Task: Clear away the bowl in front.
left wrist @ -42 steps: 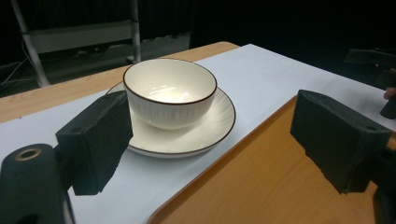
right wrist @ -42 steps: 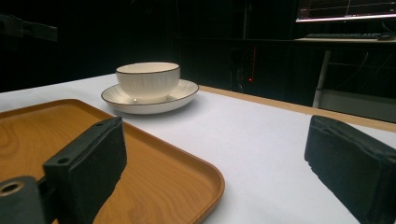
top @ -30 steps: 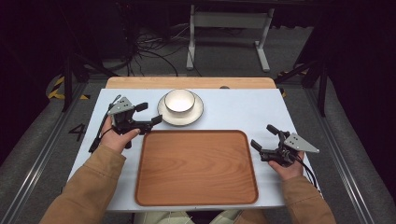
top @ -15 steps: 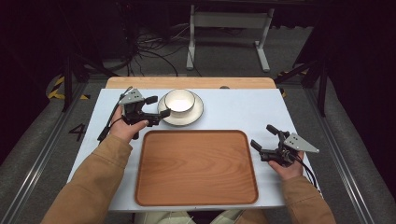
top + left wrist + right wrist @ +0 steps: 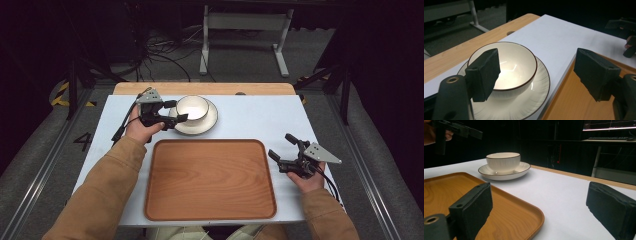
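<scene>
**Bowl on plate behind a tray, tongs at either side**

A bench (image 5: 250, 112) carries everything. A tray (image 5: 210, 178) lies on its near half, close to the person's edge and roughly central. Behind the tray, toward the far edge and left of centre, a plate (image 5: 210, 121) rests on the bench, with a bowl (image 5: 191, 106) standing upright on it. The plate sits just beyond the tray's far rim.

The left tongs (image 5: 175, 111) are at the left side of the plate, reaching over its rim beside the bowl. The right tongs (image 5: 281, 147) sit just right of the tray, near its right rim, well apart from the plate and bowl.
</scene>
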`<state>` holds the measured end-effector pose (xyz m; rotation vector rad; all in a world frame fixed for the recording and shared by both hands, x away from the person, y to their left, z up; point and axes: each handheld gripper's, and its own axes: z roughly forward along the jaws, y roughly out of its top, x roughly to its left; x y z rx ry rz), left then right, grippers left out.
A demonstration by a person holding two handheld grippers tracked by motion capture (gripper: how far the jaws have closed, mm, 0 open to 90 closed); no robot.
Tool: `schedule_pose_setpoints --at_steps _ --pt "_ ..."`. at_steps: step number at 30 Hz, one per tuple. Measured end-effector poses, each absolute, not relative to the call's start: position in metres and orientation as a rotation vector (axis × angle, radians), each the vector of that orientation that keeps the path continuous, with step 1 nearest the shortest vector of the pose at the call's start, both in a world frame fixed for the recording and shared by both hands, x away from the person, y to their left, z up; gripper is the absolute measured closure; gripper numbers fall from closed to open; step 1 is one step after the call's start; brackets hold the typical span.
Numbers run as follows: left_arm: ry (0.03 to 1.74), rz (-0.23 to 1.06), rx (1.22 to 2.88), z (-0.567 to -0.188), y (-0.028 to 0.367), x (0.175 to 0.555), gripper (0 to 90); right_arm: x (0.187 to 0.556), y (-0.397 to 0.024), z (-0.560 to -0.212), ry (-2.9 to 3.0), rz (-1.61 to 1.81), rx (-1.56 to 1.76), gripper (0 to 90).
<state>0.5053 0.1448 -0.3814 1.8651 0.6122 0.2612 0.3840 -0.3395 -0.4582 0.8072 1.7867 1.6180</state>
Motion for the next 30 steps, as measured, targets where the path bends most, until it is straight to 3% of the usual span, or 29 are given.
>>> schedule_pose_setpoints --at_steps 30 --pt "0.668 0.213 2.014 -0.415 0.115 0.535 35.7 0.384 -0.338 -0.458 1.794 1.609 0.800 7.6"
